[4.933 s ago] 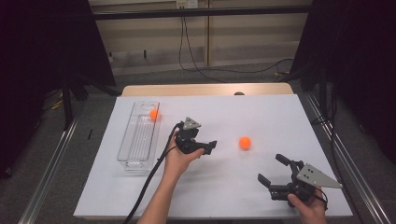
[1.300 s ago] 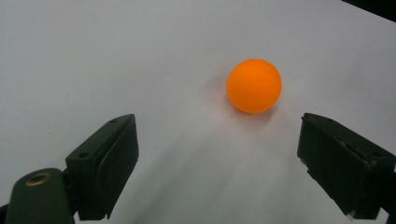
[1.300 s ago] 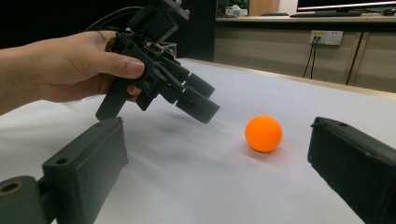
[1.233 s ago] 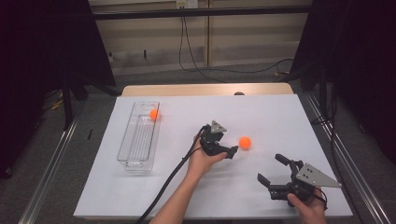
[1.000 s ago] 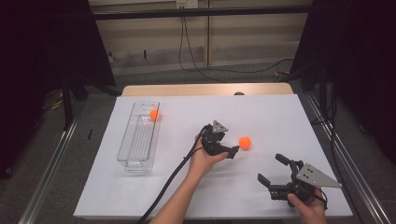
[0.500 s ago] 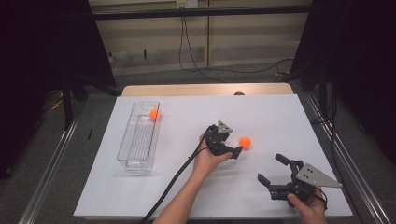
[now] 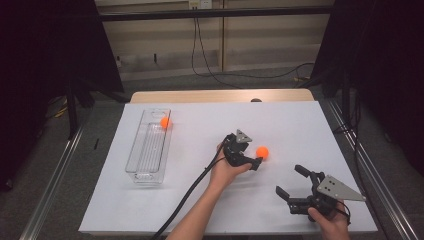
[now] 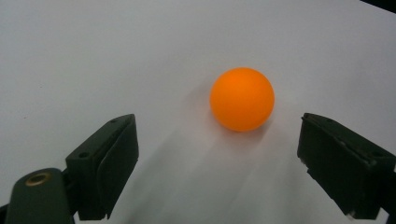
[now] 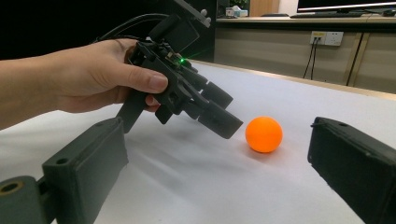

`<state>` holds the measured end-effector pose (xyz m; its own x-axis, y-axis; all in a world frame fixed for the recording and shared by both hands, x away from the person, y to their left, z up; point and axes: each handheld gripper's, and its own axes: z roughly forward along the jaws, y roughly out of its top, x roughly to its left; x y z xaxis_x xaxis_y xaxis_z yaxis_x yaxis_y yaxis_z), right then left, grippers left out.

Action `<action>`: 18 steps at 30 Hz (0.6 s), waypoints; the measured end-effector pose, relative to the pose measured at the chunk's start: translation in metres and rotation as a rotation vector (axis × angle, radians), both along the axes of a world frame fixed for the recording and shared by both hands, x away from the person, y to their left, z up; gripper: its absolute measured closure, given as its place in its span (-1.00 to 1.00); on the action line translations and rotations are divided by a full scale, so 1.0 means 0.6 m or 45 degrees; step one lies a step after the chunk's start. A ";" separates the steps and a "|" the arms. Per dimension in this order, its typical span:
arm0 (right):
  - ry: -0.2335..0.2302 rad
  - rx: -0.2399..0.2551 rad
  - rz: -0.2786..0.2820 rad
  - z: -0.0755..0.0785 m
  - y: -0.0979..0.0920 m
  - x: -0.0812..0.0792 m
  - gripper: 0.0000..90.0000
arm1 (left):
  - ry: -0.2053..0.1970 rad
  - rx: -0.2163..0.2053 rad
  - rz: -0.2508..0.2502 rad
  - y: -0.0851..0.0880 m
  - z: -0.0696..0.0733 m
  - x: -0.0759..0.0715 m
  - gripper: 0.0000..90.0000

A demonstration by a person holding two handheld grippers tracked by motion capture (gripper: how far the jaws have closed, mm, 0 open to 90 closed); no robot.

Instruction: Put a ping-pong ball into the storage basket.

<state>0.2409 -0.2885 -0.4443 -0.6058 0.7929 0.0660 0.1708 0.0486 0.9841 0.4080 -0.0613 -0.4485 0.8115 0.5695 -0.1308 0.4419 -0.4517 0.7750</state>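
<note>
The left gripper (image 7: 252, 161) now sits right next to the orange ball (image 7: 262, 152) near the middle of the white table (image 7: 200, 200). A few secs ago it was back by the clear bin (image 7: 148, 146), so the hand has crossed over and is closing in. In the left gripper view the ball (image 8: 242, 99) lies just ahead of the jaws, which are spread wide w/ nothing between them, not touching it yet. The right gripper (image 7: 292, 187) rests at the near right edge, jaws also wide and empty, same spot as before. A second ball (image 7: 164, 122) is already in the bin's far end. Judgement: approach is nearly done; next is a short push fwd, then a squeeze. The ball could roll if nudged.
</note>
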 end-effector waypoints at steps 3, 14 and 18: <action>0.000 -0.001 0.000 0.000 0.000 0.000 -0.91 | -0.001 -0.004 -0.007 -0.003 -0.001 0.000 -0.72; 0.000 -0.002 0.001 0.000 0.000 0.000 -0.91 | 0.011 -0.006 -0.007 -0.011 -0.005 0.002 -0.72; 0.001 0.000 0.002 0.000 0.000 0.000 -0.91 | 0.012 -0.003 -0.008 -0.013 -0.006 0.003 -0.72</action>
<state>0.2409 -0.2883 -0.4443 -0.6067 0.7922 0.0661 0.1714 0.0492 0.9840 0.4096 -0.0691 -0.4521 0.8138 0.5640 -0.1399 0.4466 -0.4529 0.7717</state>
